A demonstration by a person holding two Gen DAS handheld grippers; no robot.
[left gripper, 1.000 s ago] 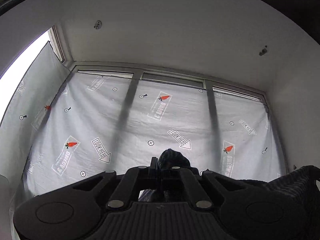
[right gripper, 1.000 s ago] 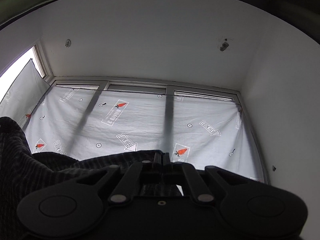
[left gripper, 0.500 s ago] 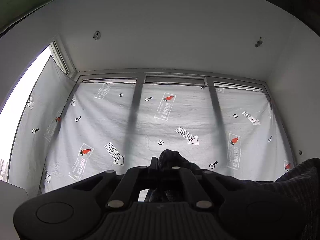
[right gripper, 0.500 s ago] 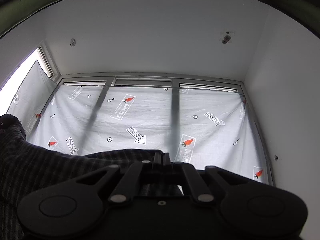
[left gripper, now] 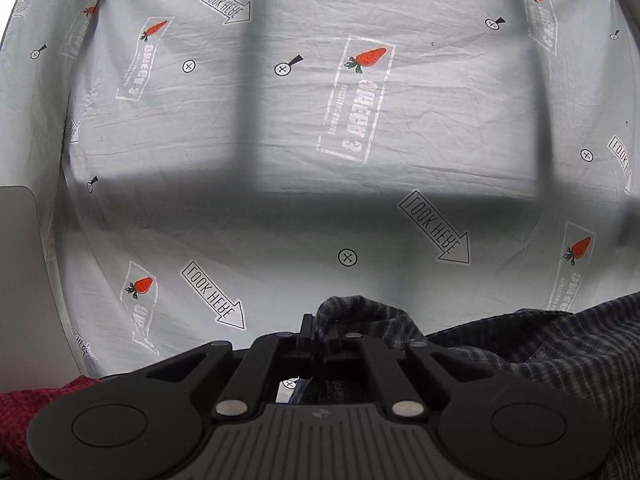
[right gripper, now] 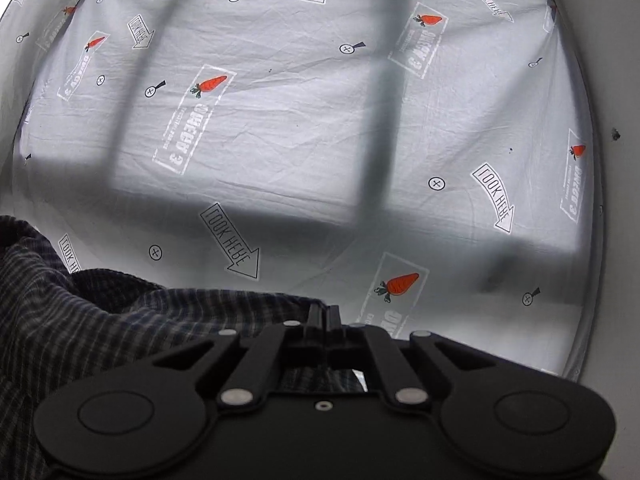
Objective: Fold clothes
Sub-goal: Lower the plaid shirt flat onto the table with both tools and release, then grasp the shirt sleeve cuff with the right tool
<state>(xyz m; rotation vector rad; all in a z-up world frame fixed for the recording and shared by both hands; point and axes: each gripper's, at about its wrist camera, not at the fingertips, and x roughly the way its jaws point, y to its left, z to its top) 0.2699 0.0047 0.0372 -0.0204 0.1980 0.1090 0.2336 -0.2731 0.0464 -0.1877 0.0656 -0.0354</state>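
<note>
A dark plaid shirt (left gripper: 540, 344) hangs between my two grippers above a pale printed sheet (left gripper: 320, 120). My left gripper (left gripper: 320, 328) is shut on a bunched corner of the shirt, and the cloth runs off to the right. In the right wrist view my right gripper (right gripper: 324, 316) is shut on another edge of the plaid shirt (right gripper: 100, 312), which spreads to the left. The sheet (right gripper: 320, 140) with carrot and arrow prints lies below and ahead.
A red cloth (left gripper: 24, 412) lies at the lower left of the left wrist view. A grey flat object (left gripper: 18, 280) sits at the sheet's left edge. A white wall (right gripper: 616, 120) borders the sheet on the right. Window-frame shadows cross the sheet.
Both grippers have tilted down and moved closer to the sheet: the ceiling and window have left view and the sheet now fills both views. Both stay shut on the shirt.
</note>
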